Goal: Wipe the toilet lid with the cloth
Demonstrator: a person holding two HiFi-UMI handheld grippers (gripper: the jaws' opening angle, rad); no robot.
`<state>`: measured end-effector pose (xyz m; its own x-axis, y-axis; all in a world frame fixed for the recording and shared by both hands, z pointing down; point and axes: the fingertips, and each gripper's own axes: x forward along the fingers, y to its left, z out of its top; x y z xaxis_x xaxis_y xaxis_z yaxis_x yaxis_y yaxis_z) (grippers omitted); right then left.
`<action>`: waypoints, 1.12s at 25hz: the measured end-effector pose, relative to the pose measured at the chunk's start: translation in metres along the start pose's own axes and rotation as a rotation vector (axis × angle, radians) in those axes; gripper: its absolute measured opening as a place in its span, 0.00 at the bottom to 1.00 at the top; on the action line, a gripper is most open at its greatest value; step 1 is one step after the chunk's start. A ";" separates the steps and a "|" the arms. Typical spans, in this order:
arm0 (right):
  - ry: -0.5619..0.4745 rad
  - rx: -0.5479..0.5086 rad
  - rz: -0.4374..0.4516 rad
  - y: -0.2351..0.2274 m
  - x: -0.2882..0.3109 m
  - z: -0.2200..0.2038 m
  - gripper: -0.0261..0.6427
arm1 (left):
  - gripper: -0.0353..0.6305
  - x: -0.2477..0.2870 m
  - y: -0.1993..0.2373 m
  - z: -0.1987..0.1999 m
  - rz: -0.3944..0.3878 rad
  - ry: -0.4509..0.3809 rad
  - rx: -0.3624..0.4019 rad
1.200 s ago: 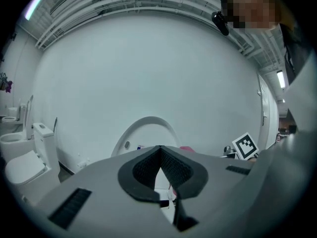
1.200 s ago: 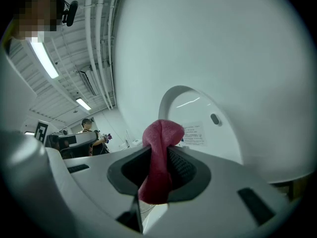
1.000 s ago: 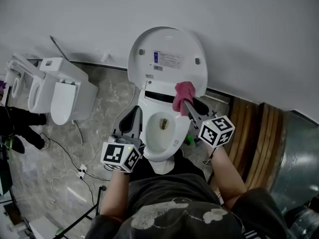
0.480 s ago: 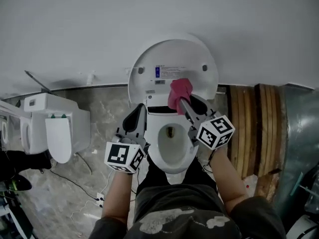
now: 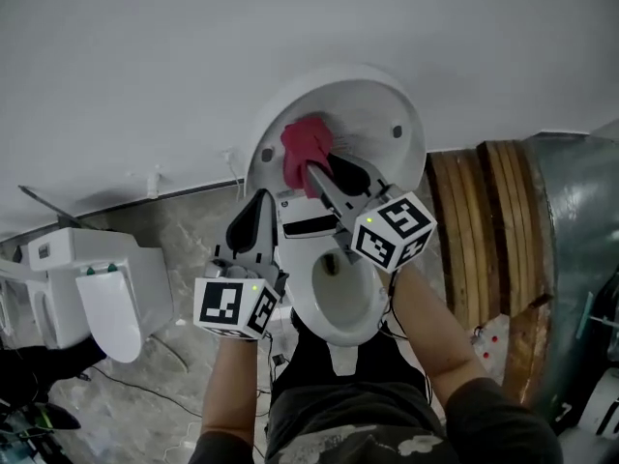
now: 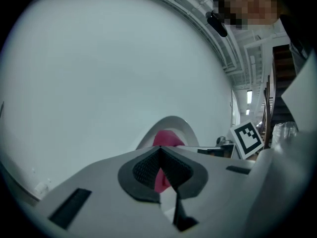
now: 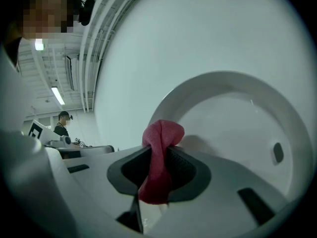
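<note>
On the raised toilet lid (image 5: 382,114), upper left of its inner face, sits the pink cloth (image 5: 306,148). It looks to be touching the white surface, contact not fully clear. The cloth is clamped in the right gripper (image 5: 314,174), with the bunched end poking past the jaws. The left gripper (image 5: 259,213) is clenched on nothing, low beside the hinge, left of the bowl (image 5: 348,303). Wiping seems mid-way. No streaks show what's done, and the lid's right side and lower edge probably remain.
</note>
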<state>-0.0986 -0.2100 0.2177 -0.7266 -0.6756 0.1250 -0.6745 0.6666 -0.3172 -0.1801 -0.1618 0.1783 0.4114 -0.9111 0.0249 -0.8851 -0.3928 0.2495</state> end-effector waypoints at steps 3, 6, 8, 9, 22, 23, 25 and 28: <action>-0.025 -0.016 0.008 0.002 0.024 0.010 0.17 | 0.06 0.002 0.000 0.000 -0.018 0.001 0.008; -0.052 -0.018 0.013 0.004 0.039 0.018 0.17 | 0.06 0.004 0.000 -0.003 -0.035 0.013 0.021; -0.069 -0.019 0.009 0.001 0.043 0.023 0.17 | 0.06 0.006 -0.002 -0.004 -0.039 0.017 0.031; -0.081 -0.014 0.001 -0.003 0.042 0.026 0.17 | 0.06 0.007 -0.002 -0.005 -0.040 0.020 0.037; -0.150 0.086 -0.167 -0.104 -0.020 0.038 0.17 | 0.06 0.045 -0.041 -0.029 -0.043 0.053 0.033; -0.147 0.092 -0.182 -0.112 -0.025 0.035 0.17 | 0.06 0.050 -0.045 -0.033 -0.048 0.056 0.029; -0.140 0.106 -0.211 -0.126 -0.035 0.027 0.17 | 0.06 0.060 -0.053 -0.040 -0.058 0.061 0.021; -0.128 0.133 -0.252 -0.143 -0.048 0.015 0.17 | 0.06 0.071 -0.064 -0.051 -0.074 0.068 0.008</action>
<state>0.0347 -0.2780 0.2432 -0.5104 -0.8543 0.0982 -0.8021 0.4318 -0.4126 -0.0829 -0.1947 0.2136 0.4892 -0.8691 0.0728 -0.8535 -0.4598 0.2451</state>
